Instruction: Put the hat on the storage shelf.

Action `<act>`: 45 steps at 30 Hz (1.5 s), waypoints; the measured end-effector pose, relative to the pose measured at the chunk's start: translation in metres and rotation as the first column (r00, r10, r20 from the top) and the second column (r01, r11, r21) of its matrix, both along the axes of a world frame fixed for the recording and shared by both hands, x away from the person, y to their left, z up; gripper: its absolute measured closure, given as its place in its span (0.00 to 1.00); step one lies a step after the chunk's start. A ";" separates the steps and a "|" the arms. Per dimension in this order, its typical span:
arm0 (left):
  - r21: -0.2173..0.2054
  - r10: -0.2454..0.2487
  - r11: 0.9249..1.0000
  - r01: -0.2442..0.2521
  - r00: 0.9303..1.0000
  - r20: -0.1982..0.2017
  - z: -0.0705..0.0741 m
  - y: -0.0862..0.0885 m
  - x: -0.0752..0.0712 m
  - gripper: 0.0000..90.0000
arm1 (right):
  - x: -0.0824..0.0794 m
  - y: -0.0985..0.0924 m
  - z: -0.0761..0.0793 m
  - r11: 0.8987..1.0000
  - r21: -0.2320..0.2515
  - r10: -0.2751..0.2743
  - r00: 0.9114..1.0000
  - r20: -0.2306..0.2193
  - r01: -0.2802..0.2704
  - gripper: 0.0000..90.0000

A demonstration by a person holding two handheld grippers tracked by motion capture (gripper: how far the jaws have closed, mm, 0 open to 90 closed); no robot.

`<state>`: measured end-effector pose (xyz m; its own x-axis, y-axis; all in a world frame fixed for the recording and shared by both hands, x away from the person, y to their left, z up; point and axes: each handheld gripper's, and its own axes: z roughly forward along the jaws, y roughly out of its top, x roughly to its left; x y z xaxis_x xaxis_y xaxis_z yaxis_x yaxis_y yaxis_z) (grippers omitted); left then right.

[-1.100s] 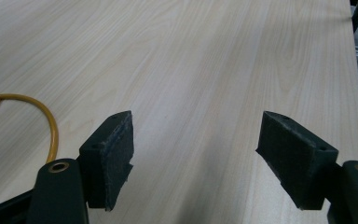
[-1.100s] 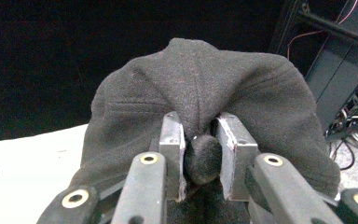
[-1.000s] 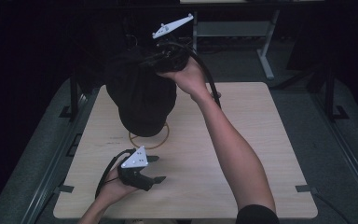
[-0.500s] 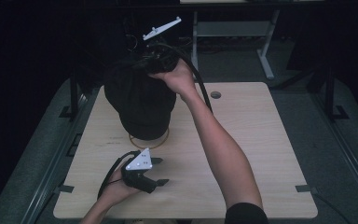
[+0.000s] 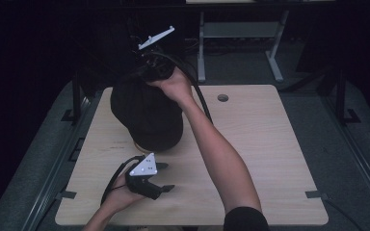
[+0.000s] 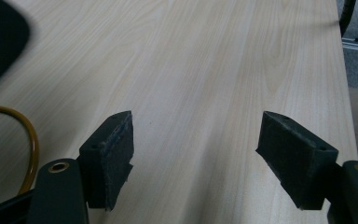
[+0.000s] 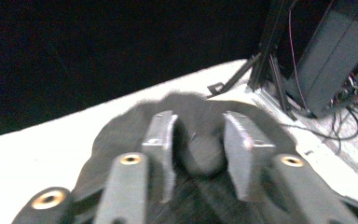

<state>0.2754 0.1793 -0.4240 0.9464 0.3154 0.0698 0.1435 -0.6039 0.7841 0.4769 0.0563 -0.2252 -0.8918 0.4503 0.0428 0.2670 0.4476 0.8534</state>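
Nearest to me, at the front edge of the pale wooden table (image 5: 270, 159), the person's left hand (image 5: 118, 197) holds the left gripper (image 5: 166, 177) low over the wood, its grey three-cornered plate on top and its cable looping back toward the wrist. Its 2 jaws stand spread wide with only bare tabletop between them, and in the left gripper view the black pads (image 6: 114, 156) are well apart, pinching nothing. At the left edge of that same view a thin yellow-orange ring (image 6: 30, 140) lies on the table, curving just beside the left jaw. A little farther back sits the black cloth bag (image 5: 147, 113), a soft, rounded dark mass resting on the left half of the table, with the ring just showing under its near edge. The right forearm stretches across the table to the top of the bag, where the right gripper (image 5: 149, 72) meets the gathered fabric, its grey plate tilted up above it. In the right gripper view (image 7: 198, 149) its 2 jaws have just been opening, and a bunched fold of the dark cloth sits between them; whether the pads press on that fold I cannot tell. Beyond the table stand a grey metal desk frame (image 5: 236, 36) and darkness.
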 end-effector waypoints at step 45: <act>-0.079 0.086 0.993 -0.087 0.996 -0.007 0.007 0.014 0.002 0.23 | -0.050 -0.126 -0.007 0.990 0.110 -0.081 0.995 -0.050 0.086 0.26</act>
